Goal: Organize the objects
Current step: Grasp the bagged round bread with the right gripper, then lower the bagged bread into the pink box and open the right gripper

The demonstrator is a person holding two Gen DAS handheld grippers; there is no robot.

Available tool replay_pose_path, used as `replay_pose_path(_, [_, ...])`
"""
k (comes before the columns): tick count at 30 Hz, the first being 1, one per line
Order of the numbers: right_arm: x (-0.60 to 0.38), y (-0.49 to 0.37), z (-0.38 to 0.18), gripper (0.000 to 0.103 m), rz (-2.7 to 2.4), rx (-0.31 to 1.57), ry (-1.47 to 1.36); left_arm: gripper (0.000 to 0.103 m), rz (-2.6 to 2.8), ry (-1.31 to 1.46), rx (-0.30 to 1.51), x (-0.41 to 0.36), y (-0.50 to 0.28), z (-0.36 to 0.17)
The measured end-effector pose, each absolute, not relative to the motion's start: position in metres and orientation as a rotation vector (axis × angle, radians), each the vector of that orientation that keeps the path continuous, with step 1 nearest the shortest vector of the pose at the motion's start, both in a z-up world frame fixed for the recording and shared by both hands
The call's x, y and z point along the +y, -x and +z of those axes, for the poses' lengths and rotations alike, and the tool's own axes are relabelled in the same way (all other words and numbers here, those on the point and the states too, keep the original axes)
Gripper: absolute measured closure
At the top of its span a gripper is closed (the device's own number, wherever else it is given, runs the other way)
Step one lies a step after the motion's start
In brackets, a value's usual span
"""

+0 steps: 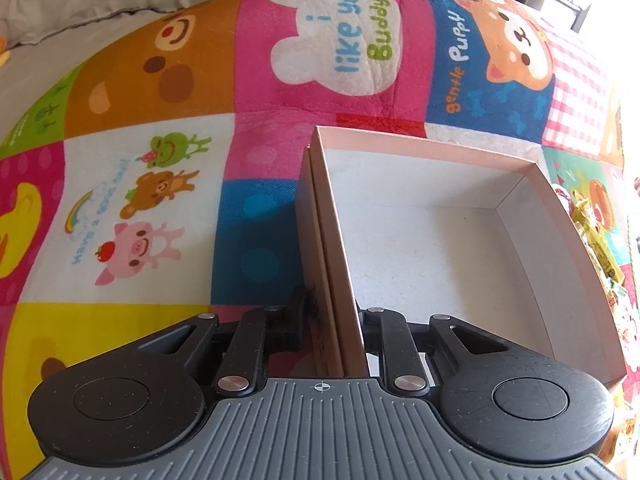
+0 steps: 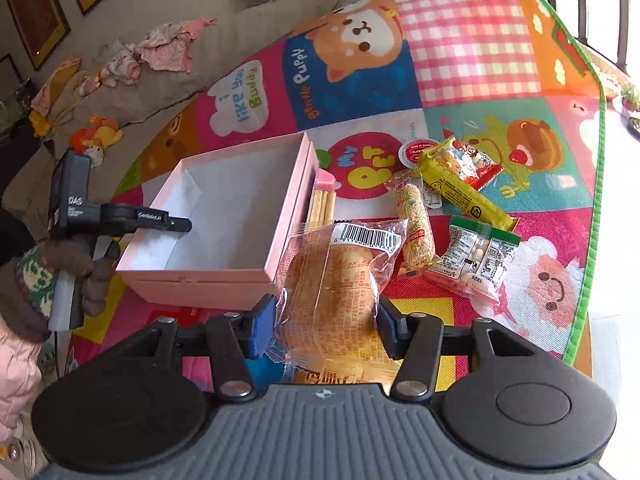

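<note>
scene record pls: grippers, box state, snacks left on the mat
left gripper: shut on the pink box's near side wall
right gripper: shut on bread packet, beside the box
pink box: open, empty, white inside
outside box, on play mat: sesame bar, yellow packet, green-topped candy bag, biscuit sticks against the box wall
person: gloved hand on the left gripper's handle

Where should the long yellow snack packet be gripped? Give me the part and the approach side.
Probably best: grip the yellow packet on its bare lower-right half, jaws across its narrow width, coming from above on the right. It lies flat and diagonal; the red-and-white candy bag covers its upper end and the sesame bar crowds its left.
</note>
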State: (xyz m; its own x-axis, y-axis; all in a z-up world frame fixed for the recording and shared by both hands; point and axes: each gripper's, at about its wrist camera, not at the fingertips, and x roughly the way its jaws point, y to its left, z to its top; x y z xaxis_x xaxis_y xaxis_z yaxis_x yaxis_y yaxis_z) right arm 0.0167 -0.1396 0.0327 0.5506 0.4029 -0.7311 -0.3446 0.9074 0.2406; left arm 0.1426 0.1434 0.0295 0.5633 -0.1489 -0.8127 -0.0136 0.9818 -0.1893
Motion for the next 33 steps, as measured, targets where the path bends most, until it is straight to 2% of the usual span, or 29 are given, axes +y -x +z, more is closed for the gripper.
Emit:
replay_pose_path(6, [-0.115,0.019,0.04,0.051,0.53,0.892,-0.012,0.082,-0.077,0.114,1.016,0.146,-0.126,0.034])
replay_pose_path(12, [-0.083,0.025,0.024,0.051,0.627,0.941,-0.003,0.084,-0.053,0.163,0.967,0.151,-0.11,0.033])
replay_pose_path(18, [-0.04,0.003,0.068,0.05,0.759,0.773,-0.103,0.087,-0.051,0.183,0.967,0.146,-0.112,0.035])
replay_pose_path(20, [-0.021,-0.02,0.082,0.042,0.752,0.697,-0.147,0.087,-0.047,0.195,0.966,0.148,-0.111,0.035])
replay_pose_path(21, [-0.012,-0.036,0.084,0.035,0.755,0.692,-0.167,0.086,-0.046,0.206,0.967,0.149,-0.111,0.035])
replay_pose_path(26, [-0.016,-0.062,0.079,0.035,0.732,0.698,-0.208,0.086,-0.04,0.237,0.97,0.152,-0.111,0.035])
replay_pose_path(30, [-0.042,-0.024,0.055,0.028,0.68,0.68,-0.018,0.086,-0.024,0.281,0.973,0.155,-0.113,0.034])
replay_pose_path(33, [-0.053,0.005,0.027,0.028,0.648,0.725,0.129,0.086,-0.009,0.323,0.979,0.157,-0.118,0.034])
